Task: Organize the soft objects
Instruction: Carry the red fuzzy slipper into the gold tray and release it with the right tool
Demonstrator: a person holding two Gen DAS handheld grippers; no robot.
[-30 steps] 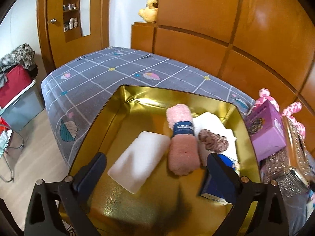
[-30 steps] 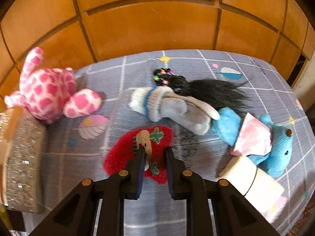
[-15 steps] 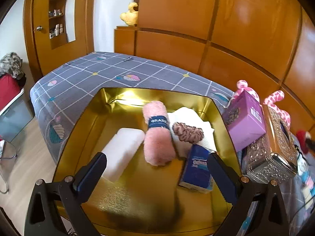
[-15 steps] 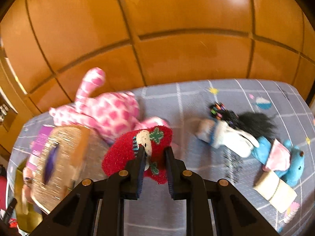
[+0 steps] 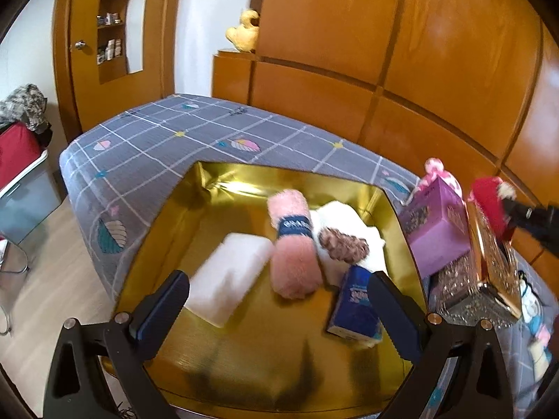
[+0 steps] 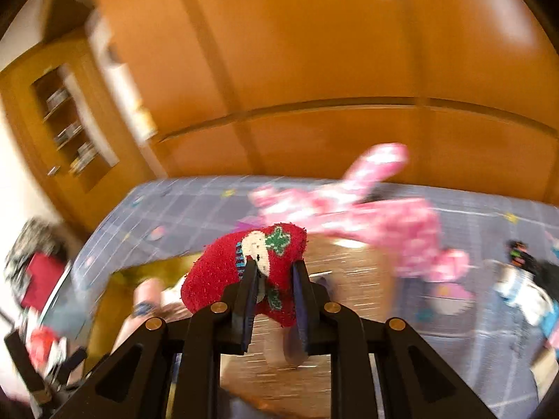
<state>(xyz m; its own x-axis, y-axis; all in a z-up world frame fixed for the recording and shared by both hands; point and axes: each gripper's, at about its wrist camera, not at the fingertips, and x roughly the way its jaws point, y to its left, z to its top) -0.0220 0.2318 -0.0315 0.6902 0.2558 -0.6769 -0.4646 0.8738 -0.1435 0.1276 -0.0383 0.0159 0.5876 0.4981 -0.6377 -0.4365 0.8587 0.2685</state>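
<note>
My right gripper (image 6: 274,269) is shut on a red fuzzy sock (image 6: 241,265) with a snowman pattern and holds it in the air over the glittery box; the sock also shows at the right edge of the left wrist view (image 5: 489,202). My left gripper (image 5: 279,289) is open and empty above the gold tray (image 5: 167,216). In the tray lie a white folded cloth (image 5: 227,279), a pink rolled towel (image 5: 293,244), a brown scrunchie (image 5: 344,246) on a white cloth, and a blue packet (image 5: 356,307).
A purple box (image 5: 436,230) and a glittery gold-lidded box (image 5: 485,279) stand right of the tray. A pink spotted plush (image 6: 367,209) lies on the grey checked bed (image 5: 157,139). Socks and a black wig (image 6: 524,279) lie at the right. Wooden panels stand behind.
My right gripper has swung left with the red sock, from above the bed to over the boxes beside the tray. My left gripper has shifted slightly and stays open.
</note>
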